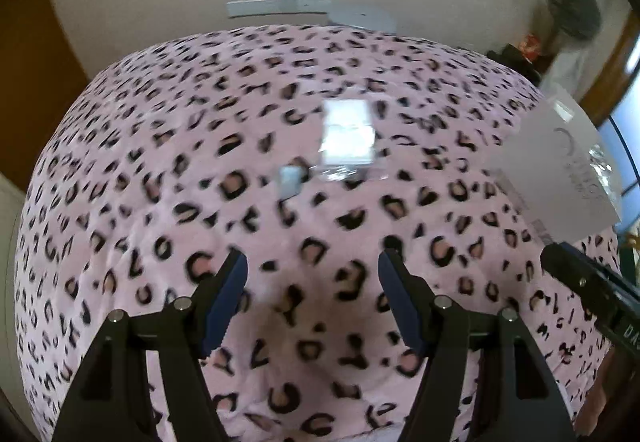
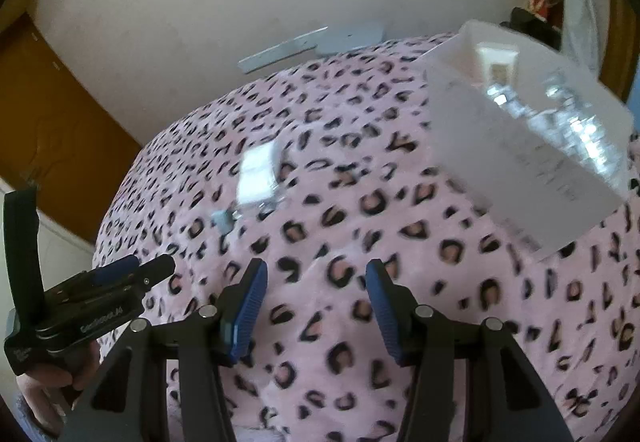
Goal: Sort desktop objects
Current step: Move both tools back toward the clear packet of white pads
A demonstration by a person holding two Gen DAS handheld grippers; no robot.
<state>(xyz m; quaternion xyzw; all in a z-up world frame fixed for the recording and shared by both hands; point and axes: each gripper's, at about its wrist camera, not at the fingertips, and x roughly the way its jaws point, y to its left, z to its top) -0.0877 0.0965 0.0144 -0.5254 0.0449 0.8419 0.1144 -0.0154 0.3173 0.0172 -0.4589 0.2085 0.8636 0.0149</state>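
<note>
Nearest the lens, the left gripper stood with its jaws parted over the pink spotted cloth, nothing between its blue pads and nothing touching them. The right gripper was likewise released, its jaws a little narrower, also bare of any load and hanging above the cloth.

Further out, toward the middle of the table, lay the things left to sort: a small grey-blue piece, and just beyond it, near or touching, a flat white packet in clear wrapping. Both were blurred, so what they were could not be told. To the right, well apart from them, stood the white box, with a white item and some shiny clear wrapping already inside; it looked like the place where things were being collected.

The step in hand seemed to be reaching for the next item. To do it well, one gripper would best come down over the small piece or the packet with its jaws straddling the narrow side, pads square to the edges, since clear wrapping was likely slippery and the soft cloth would give under pressure. The two items lay close, so the approach should avoid nudging the neighbour. The other gripper would do best to keep clear of the path to the box.
</note>
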